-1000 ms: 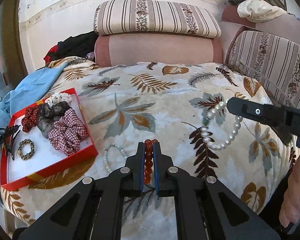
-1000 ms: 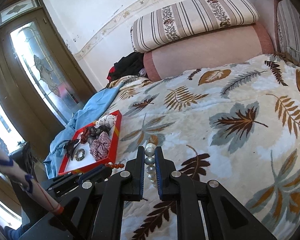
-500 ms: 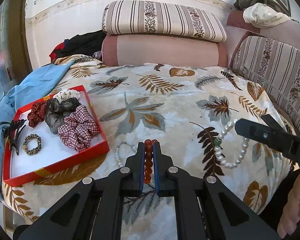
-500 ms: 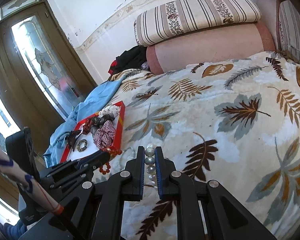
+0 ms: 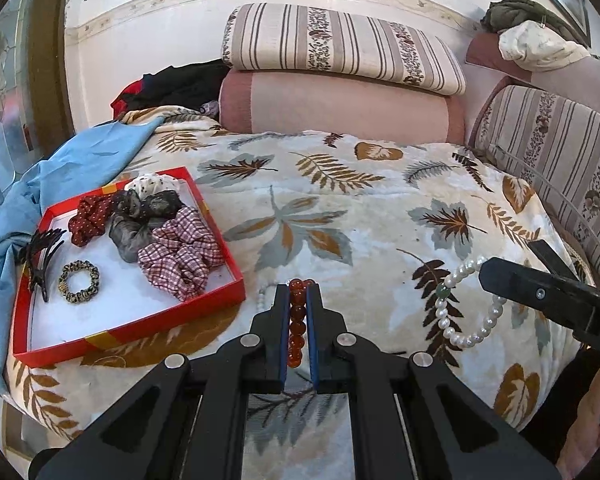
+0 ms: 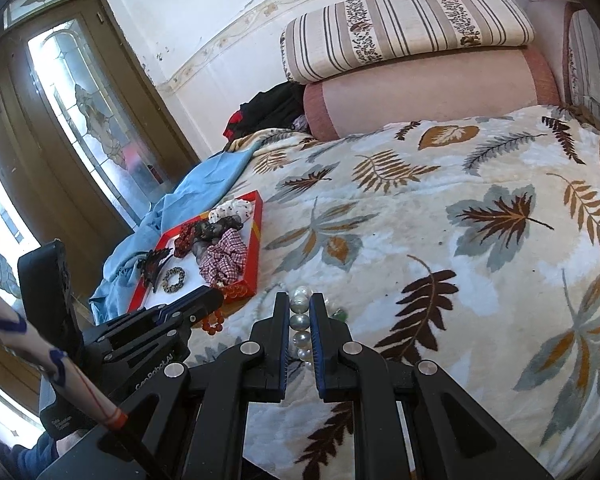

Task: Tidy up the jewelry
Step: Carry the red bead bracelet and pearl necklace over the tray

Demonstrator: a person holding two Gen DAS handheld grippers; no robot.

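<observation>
While each tool grips one bracelet, left tool [image 5: 298, 300] red beads [image 5: 297, 320], right tool [image 6: 300, 308] pearls [image 6: 301, 330]

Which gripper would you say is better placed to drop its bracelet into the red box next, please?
Probably the left gripper: its red bead bracelet hangs just beside the red box, while the right gripper holds its pearl bracelet farther away.

Black left gripper [image 5: 298, 300] with blue pads [image 5: 310, 320], silver screws.
</observation>
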